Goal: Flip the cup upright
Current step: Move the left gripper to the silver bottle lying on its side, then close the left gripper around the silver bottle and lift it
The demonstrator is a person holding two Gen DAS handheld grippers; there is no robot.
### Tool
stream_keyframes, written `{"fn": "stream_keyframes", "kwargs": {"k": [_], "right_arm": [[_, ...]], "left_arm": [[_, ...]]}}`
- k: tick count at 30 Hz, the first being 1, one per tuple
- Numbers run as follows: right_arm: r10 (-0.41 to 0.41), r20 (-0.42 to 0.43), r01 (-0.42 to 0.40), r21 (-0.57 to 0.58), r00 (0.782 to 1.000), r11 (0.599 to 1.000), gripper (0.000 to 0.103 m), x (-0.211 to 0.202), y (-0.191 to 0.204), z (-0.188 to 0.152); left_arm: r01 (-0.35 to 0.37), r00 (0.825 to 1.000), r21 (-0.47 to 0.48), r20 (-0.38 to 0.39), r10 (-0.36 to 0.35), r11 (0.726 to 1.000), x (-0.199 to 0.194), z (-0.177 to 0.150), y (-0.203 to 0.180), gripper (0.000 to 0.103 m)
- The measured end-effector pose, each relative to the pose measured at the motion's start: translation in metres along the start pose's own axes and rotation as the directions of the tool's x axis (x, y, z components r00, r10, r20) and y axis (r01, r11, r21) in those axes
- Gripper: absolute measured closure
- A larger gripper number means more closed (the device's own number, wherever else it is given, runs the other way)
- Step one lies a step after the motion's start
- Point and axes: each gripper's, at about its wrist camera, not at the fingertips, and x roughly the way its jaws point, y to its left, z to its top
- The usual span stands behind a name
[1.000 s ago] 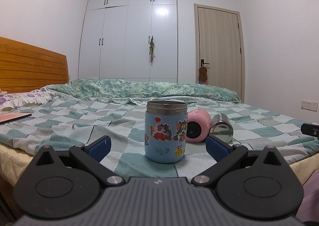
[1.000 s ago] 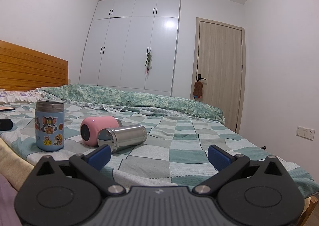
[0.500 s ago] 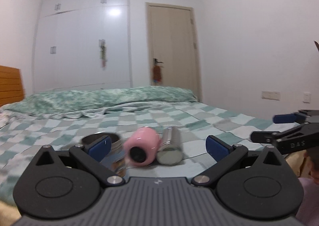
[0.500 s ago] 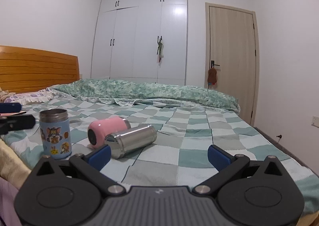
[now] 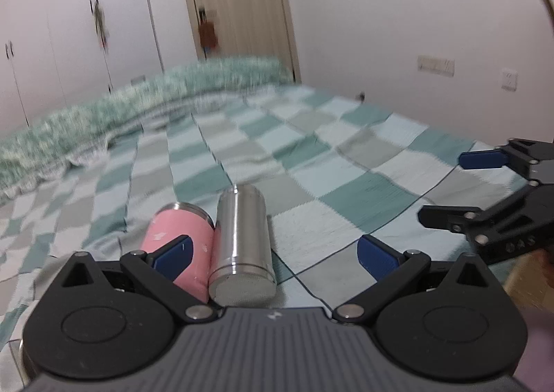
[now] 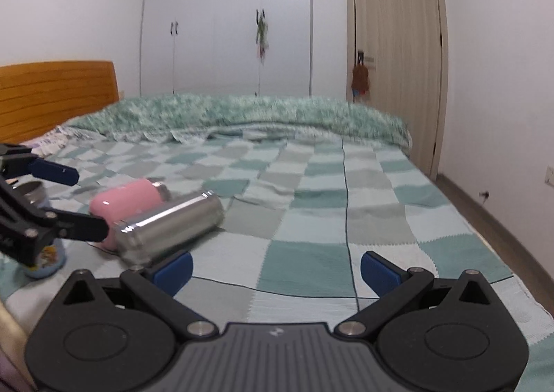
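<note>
1. The left claw [image 5: 273,252] is spread wide and grips nothing. Low in the left wrist view, the steel cup [image 5: 240,239] lies inside its span, nearer the left finger than the right one.
2. That cup lies on its side on the bed [image 5: 346,156]. Its long axis runs almost straight away from the claw, flat end toward the camera, far end toward the middle of the frame.
3. The pink cup [image 5: 180,239] also lies on its side, touching the steel one along its left flank, partly behind the left finger.
4. The right claw [image 6: 275,269] is likewise wide open and empty. From it the two cups sit at centre left, lying slantwise; the left claw looks the nearer.
5. A blue cartoon cup [image 6: 45,258] stands upright at the left edge of the right wrist view, behind the left claw's linkage.
6. What is inside any of the cups cannot be told.
</note>
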Motion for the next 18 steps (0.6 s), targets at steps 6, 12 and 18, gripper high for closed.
{"fn": "stream_keyframes", "kwargs": {"k": [6, 12, 18], "right_arm": [[0.022, -0.085, -0.022, 0.005, 0.996, 1.000, 0.000, 0.042, -0.014, 0.009], [0.046, -0.146, -0.051, -0.028, 0.988, 0.998, 0.000, 0.076, -0.023, 0.019], [0.046, -0.189, -0.057, -0.054, 0.981, 0.997, 0.000, 0.097, -0.031, 0.021]], "left_arm": [[0.002, 0.986, -0.025, -0.169, -0.006, 1.000, 0.062, 0.022, 0.014, 0.000], [-0.027, 0.962, -0.032, -0.271, 0.017, 0.999, 0.102, 0.025, 0.021, 0.000], [-0.045, 0.936, -0.007, -0.349, 0.040, 0.999, 0.130, 0.021, 0.016, 0.018]]}}
